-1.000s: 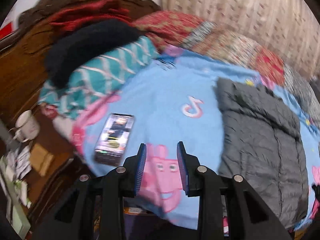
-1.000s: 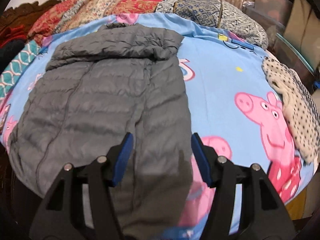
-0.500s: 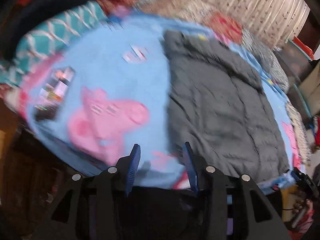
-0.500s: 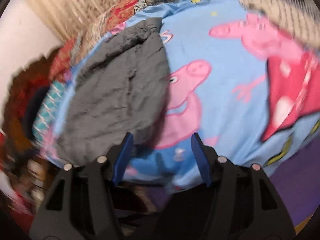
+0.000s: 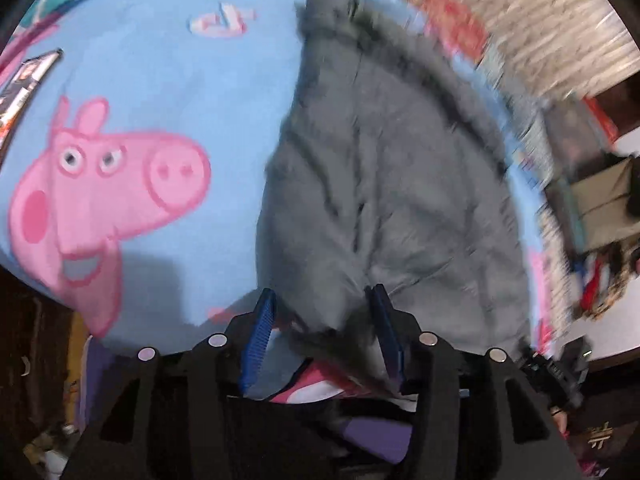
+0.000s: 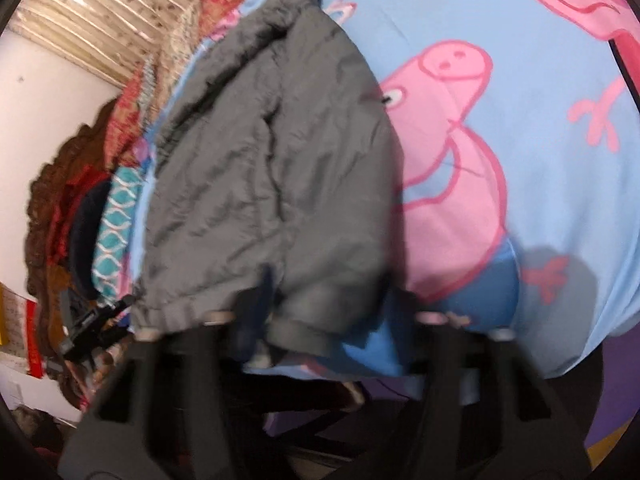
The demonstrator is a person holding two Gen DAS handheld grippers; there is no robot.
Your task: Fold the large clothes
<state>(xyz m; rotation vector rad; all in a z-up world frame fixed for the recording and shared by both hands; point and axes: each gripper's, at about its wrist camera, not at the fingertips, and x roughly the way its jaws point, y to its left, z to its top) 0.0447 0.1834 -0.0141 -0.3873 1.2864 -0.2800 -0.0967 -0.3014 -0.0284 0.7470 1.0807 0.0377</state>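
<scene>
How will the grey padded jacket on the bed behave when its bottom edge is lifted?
The jacket will probably flop and bend, since it lies creased and limp on the blue sheet. Its puffy quilting suggests it is light for its size. The smooth, slightly shiny fabric may slip, so the gathered hem seems the safer place to grip.

Left gripper (image 5: 322, 330): matte black angular frame, ribbed blue finger pads (image 5: 260, 330), four round silver screws. Right gripper (image 6: 320, 312): same black frame, blurred.
</scene>
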